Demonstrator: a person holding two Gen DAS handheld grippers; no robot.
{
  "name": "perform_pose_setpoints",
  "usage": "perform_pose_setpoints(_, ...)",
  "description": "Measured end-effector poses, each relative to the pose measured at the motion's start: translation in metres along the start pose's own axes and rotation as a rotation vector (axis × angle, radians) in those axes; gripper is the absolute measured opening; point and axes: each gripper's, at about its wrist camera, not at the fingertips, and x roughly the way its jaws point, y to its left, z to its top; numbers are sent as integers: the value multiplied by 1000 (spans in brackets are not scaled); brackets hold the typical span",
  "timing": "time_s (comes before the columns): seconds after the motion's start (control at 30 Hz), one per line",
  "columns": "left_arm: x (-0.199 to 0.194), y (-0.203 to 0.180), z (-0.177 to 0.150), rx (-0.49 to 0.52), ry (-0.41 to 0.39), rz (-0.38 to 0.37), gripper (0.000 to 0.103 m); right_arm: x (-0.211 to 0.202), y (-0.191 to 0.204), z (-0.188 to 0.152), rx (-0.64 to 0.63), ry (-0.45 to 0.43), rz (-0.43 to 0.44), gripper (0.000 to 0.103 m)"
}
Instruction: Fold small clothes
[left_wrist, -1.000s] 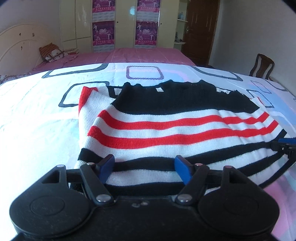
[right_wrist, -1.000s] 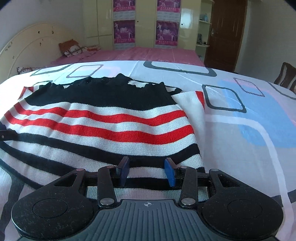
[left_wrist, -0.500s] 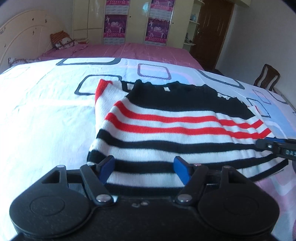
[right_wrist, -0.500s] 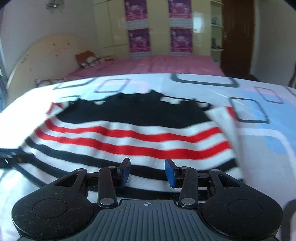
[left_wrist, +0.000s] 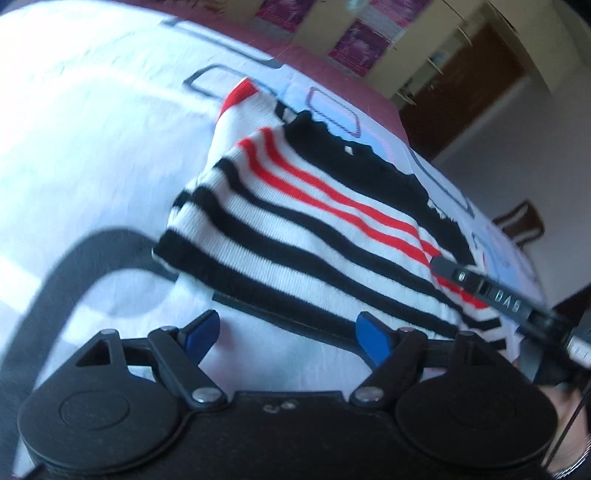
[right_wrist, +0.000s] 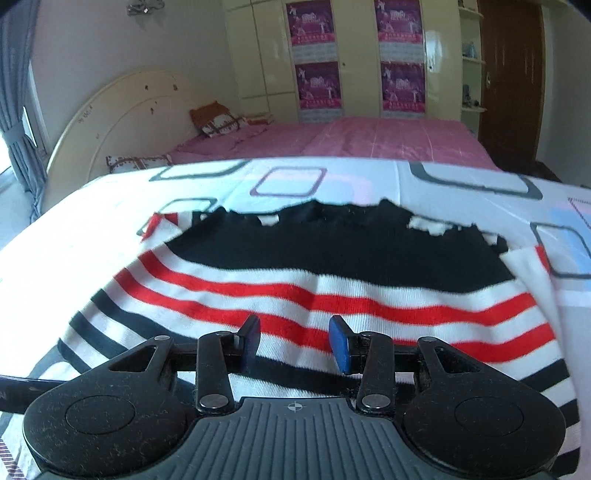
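Observation:
A small knit sweater (left_wrist: 314, 218) with black, white and red stripes lies folded flat on a patterned sheet; it also shows in the right wrist view (right_wrist: 332, 280). My left gripper (left_wrist: 286, 334) is open and empty, pulled back just off the sweater's near edge, with the view tilted. My right gripper (right_wrist: 295, 341) is open and empty, hovering over the near striped part. The right gripper's finger (left_wrist: 487, 291) reaches in over the sweater's right side in the left wrist view.
The white sheet (right_wrist: 74, 229) with square outlines covers the work surface. A pink bed (right_wrist: 351, 140) with pillows lies behind, with a cream headboard (right_wrist: 122, 122), wardrobes with posters and a brown door (right_wrist: 513, 74). A wooden chair (left_wrist: 521, 221) stands at the right.
My left gripper has drawn back off the sweater and tilted. My right gripper has shifted over the sweater. Both stay open.

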Motion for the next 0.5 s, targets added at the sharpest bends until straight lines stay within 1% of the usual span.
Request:
perform_pose_setpoints(0.1,5,8,2,-46,-48,-56,85,13,-3,-7,-13,41,-6,41)
perform_pose_setpoints(0.2,12,13,8,-99,-76,-98,86,12,-4,-5,-24,43,-5,41)
perform_pose_setpoints(0.33,22,21,17,-192,-123,-150,86,6,-3,10,-6,-14,0,41)
perform_pose_setpoints(0.43,32,26,25,-237,-169,-177,83,19,-1,21,10,-8,-8,41)
perform_pose_setpoints(0.5,37,28,29,-258,-194,-192,82,30,3,21,3,7,-3,41)
